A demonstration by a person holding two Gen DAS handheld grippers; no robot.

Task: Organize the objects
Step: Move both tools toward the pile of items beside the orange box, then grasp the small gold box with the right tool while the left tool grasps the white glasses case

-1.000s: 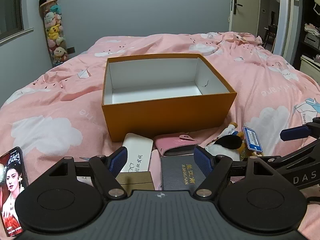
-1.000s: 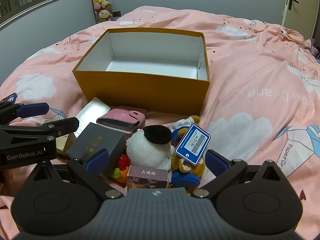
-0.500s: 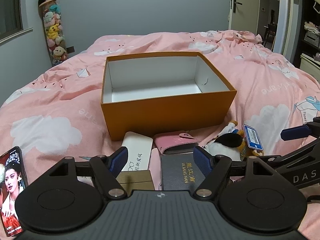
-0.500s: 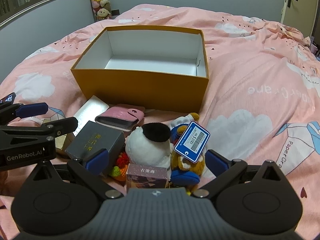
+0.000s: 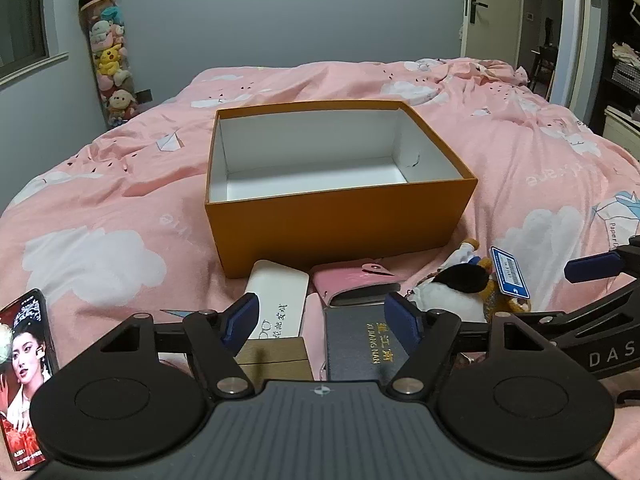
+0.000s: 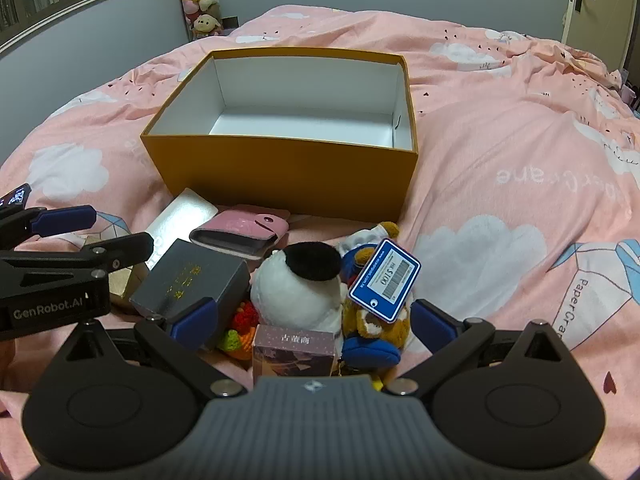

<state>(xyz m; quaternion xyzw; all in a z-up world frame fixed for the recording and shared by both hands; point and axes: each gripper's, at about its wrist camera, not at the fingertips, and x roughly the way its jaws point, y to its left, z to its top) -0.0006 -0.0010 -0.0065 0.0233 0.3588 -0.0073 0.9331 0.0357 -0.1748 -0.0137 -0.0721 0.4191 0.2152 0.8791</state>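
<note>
One orange box [image 6: 288,172] sits open on a pink bedspread [image 6: 500,152], its white inside holding nothing. Both the left gripper [image 5: 320,318] and right gripper [image 6: 314,320] hover with jaws spread wide, gripping nothing, over small items piled before it.

On the bed I count one orange box [image 6: 280,168], one white case [image 5: 278,300], one pink wallet [image 6: 240,232], one dark gray box [image 6: 192,280], one gold box [image 5: 276,358], one small purple box [image 6: 294,354], two plush toys, one blue tag [image 6: 384,280] and one phone [image 5: 24,376].
</note>
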